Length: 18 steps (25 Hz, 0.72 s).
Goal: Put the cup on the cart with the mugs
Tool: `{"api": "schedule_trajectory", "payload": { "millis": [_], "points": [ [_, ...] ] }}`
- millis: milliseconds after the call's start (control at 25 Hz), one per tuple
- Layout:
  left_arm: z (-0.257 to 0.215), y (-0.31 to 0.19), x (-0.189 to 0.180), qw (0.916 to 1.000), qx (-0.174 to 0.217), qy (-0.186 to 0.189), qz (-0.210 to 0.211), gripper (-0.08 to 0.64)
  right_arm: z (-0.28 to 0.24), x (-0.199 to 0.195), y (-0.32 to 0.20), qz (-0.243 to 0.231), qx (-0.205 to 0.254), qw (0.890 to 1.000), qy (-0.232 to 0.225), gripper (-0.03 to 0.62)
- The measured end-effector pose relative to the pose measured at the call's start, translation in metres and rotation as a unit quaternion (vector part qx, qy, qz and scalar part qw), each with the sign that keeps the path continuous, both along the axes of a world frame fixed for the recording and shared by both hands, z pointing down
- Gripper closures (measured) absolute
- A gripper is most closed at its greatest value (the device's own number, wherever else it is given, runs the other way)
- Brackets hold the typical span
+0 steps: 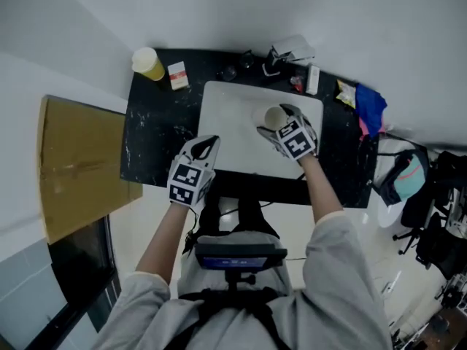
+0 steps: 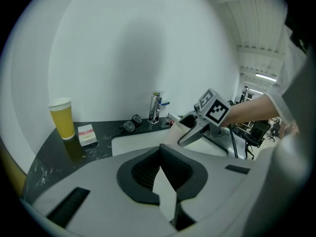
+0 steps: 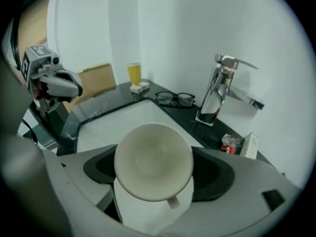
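A white cup [image 3: 150, 154] with a small handle at its underside sits between the jaws of my right gripper [image 3: 154, 174], its mouth facing the camera. The pads press on its sides. In the head view this gripper [image 1: 281, 120] holds the cup [image 1: 273, 114] over the white sink [image 1: 232, 111]. In the left gripper view, the cup [image 2: 177, 128] hangs above the basin. My left gripper [image 1: 205, 146] hovers at the sink's near left edge. Its jaws meet at the tips [image 2: 159, 149] with nothing in them.
A black counter [image 1: 157, 133] surrounds the sink. On it stand a cup of yellow drink [image 1: 148, 64], a small box [image 1: 178, 75], glasses [image 3: 175, 98], a chrome faucet [image 3: 219, 90] and small packets [image 3: 242, 144]. Cardboard [image 1: 73, 166] lies left; chairs and bags [image 1: 408, 188] stand right.
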<state>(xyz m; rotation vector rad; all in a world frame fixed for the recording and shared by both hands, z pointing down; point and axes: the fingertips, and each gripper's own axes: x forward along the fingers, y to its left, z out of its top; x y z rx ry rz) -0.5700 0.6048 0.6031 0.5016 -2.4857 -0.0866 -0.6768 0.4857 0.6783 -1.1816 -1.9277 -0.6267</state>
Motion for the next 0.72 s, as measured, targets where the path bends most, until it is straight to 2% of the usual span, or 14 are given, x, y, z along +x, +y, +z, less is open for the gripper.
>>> {"api": "schedule_trajectory", "payload": {
  "millis": [160,320,560,720],
  "points": [
    [-0.021,0.008,0.01,0.9998,-0.004,-0.018,0.009,0.557,-0.054,0.019,-0.005,0.044,-0.059,0.997,-0.022,0.157],
    [-0.041,0.014,0.023,0.9991,-0.004,-0.037,0.02,0.557,-0.1,0.05,-0.013,0.091,-0.112,0.989,-0.04,0.157],
    [-0.057,0.028,0.047,0.998,-0.001,-0.05,0.039,0.557,-0.134,0.1,-0.027,0.164,-0.163,0.971,-0.057,0.158],
    [-0.064,0.037,0.057,0.9968,0.001,-0.06,0.053,0.557,-0.15,0.125,-0.03,0.195,-0.18,0.961,-0.08,0.158]
  ]
}}
